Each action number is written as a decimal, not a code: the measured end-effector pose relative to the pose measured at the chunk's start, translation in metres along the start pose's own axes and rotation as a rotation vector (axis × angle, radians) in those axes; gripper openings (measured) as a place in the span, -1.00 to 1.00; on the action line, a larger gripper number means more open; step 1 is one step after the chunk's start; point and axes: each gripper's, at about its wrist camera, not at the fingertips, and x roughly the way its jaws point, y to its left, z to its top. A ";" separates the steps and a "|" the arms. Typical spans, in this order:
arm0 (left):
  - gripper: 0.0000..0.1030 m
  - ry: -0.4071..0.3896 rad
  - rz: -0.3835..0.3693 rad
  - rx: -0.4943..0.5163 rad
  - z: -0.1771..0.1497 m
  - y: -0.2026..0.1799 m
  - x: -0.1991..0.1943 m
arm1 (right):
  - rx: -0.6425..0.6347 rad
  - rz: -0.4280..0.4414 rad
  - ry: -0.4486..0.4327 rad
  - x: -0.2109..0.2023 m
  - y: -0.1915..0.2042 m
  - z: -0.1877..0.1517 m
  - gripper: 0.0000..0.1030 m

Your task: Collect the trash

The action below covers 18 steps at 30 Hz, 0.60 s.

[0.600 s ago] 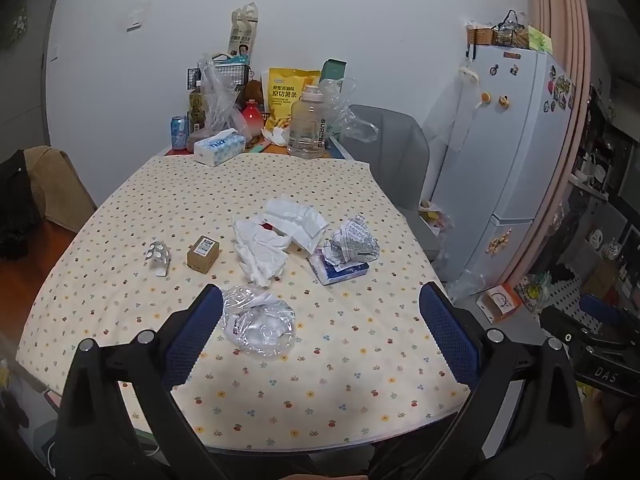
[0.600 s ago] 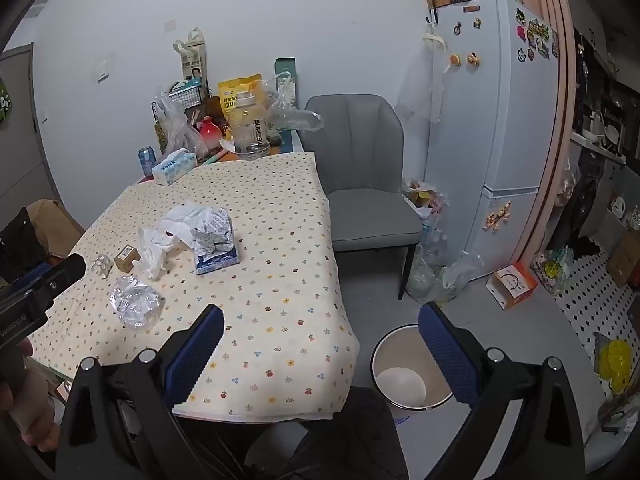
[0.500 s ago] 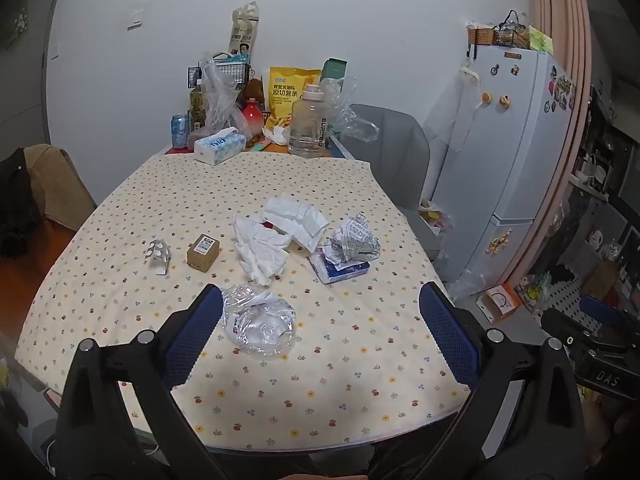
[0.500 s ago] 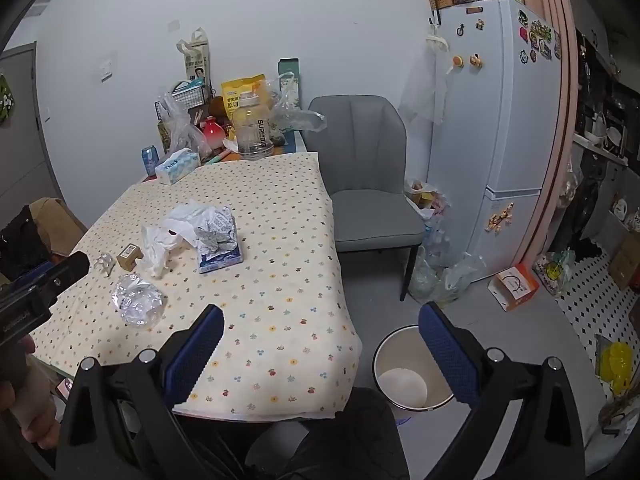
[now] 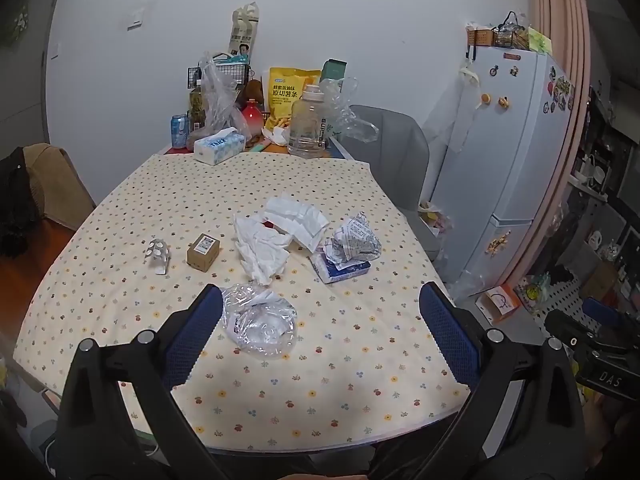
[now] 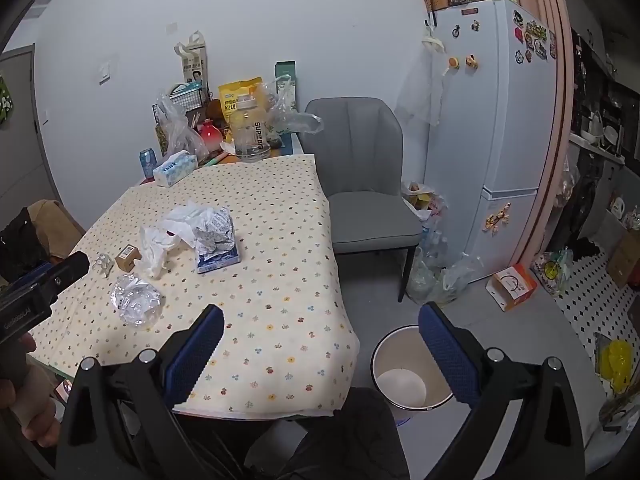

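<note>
The left gripper (image 5: 320,328) hangs above the near edge of the table (image 5: 320,392), tilted downward toward the flowered cloth. Its jaws stand wide apart and grip nothing; the blue pads (image 5: 196,332) float over the cloth, the left one just beside the crumpled clear plastic wrap (image 5: 260,322) without touching it. Further on, from left to right, lie a small foil blister pack (image 5: 157,254), a small brown box (image 5: 203,251), crumpled white tissues (image 5: 276,236) and a ball of printed paper (image 5: 354,240) resting on a blue tissue packet (image 5: 340,271).

The right gripper (image 6: 320,340) is held further right, past the table's corner, also angled down. Its jaws are spread fully and hold nothing: the left finger sits over the cloth's edge, the right one over the white trash bin (image 6: 404,376) standing on the floor near the table's corner. In this view the scraps lie to the left, well apart from the bin, and a hand (image 6: 28,412) holding the other gripper's body shows at the left edge.
</note>
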 end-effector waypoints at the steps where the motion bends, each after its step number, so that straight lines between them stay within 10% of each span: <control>1: 0.89 0.000 -0.003 0.001 0.001 0.000 0.000 | 0.001 -0.003 -0.001 -0.001 0.000 0.000 0.85; 18: 0.89 -0.008 -0.030 0.027 -0.001 -0.007 0.003 | 0.023 -0.049 -0.020 -0.005 -0.005 0.000 0.85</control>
